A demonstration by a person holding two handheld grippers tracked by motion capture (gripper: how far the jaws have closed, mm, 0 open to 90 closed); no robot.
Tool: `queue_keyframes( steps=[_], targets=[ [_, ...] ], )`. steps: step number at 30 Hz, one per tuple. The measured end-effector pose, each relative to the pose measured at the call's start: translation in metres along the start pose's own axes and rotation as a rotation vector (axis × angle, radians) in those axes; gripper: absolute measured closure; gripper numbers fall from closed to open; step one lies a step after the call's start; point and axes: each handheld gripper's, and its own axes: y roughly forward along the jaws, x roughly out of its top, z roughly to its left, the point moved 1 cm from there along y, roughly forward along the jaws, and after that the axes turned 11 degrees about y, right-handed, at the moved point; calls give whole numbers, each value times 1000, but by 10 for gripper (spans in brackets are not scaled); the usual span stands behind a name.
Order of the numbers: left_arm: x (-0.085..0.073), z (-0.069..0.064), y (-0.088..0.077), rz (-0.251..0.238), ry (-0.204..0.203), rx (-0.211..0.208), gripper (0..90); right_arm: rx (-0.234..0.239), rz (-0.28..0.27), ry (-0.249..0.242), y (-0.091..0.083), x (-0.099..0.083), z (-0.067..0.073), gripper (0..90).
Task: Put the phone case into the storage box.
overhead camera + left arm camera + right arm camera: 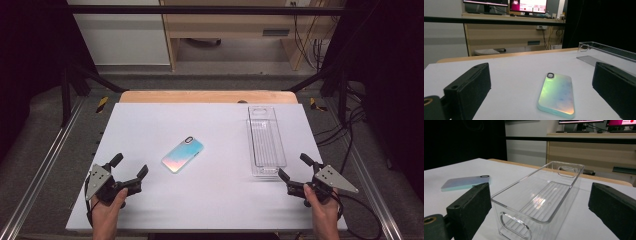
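A phone in an iridescent pastel case (182, 154) (557, 94) (466, 182) lies face down near the middle of the white table (150, 125). A clear, empty plastic bin (265, 141) (541, 200) (604, 50) stands lengthwise at the right. My left gripper (131, 173) (541, 92) rests at the front left, open, pointing toward the phone with nothing between its jaws. At the front right my right gripper (296, 167) (541, 207) is open too, its jaws just short of the bin's near end.
A wooden strip (207, 96) runs along the table's far edge. Metal rails (45, 155) flank both sides, and cables (345, 130) lie on the floor to the right. Beyond stand a wooden desk (235, 25) and monitors (527, 5).
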Motion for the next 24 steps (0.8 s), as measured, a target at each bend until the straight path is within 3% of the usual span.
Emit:
queue_keyframes(
  steps=[8,12,17,21,24],
  targets=[
    [0,-8,4,50,14,-14,19,-22,0,8,-3,0,1,38],
    [1,-15,12,101,39,-39,22,-33,0,6,-3,0,0,36],
    [6,-23,33,160,76,-91,22,-38,3,-1,-3,0,1,32],
    [10,-24,42,176,59,-125,22,-36,-1,-7,-2,0,1,29],
    [12,-22,57,218,67,-153,22,-37,1,-8,-2,0,2,29]
  ],
)
